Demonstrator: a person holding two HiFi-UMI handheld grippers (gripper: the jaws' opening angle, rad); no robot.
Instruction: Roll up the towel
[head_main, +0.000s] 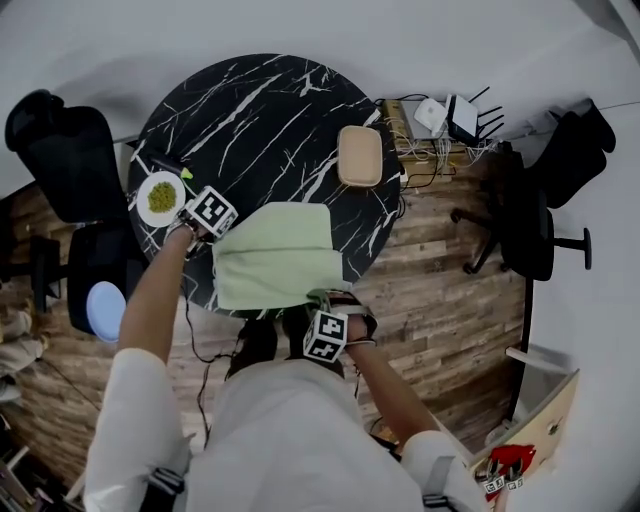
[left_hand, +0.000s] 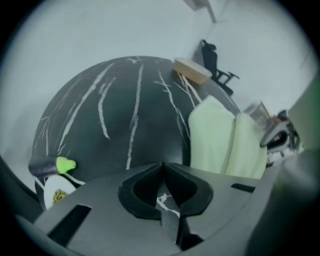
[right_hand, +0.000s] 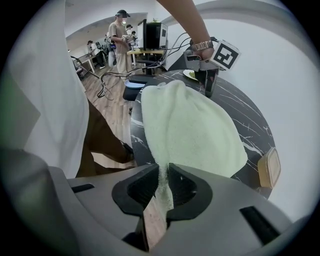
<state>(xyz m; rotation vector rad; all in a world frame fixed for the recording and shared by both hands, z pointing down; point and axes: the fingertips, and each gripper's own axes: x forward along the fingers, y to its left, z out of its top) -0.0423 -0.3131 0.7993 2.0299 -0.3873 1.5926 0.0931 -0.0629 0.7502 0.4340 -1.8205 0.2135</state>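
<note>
A light green towel (head_main: 275, 255) lies at the near edge of the round black marble table (head_main: 260, 110), folded, with a lifted fold along its near side. My right gripper (head_main: 326, 300) is shut on the towel's near corner; in the right gripper view the cloth (right_hand: 185, 125) runs down between the pads of the right gripper (right_hand: 162, 175). My left gripper (head_main: 210, 232) stands just left of the towel's far left corner, over bare table. In the left gripper view its jaws (left_hand: 162, 172) are shut and empty, with the towel (left_hand: 225, 137) off to the right. The left gripper (right_hand: 207, 82) also shows beyond the towel in the right gripper view.
A white plate of green food (head_main: 160, 196) and a dark item with a green tip (left_hand: 60, 165) sit left of the left gripper. A beige lidded container (head_main: 360, 156) stands at the table's far right. Black chairs (head_main: 70, 150), a blue stool (head_main: 105, 308) and floor cables surround the table.
</note>
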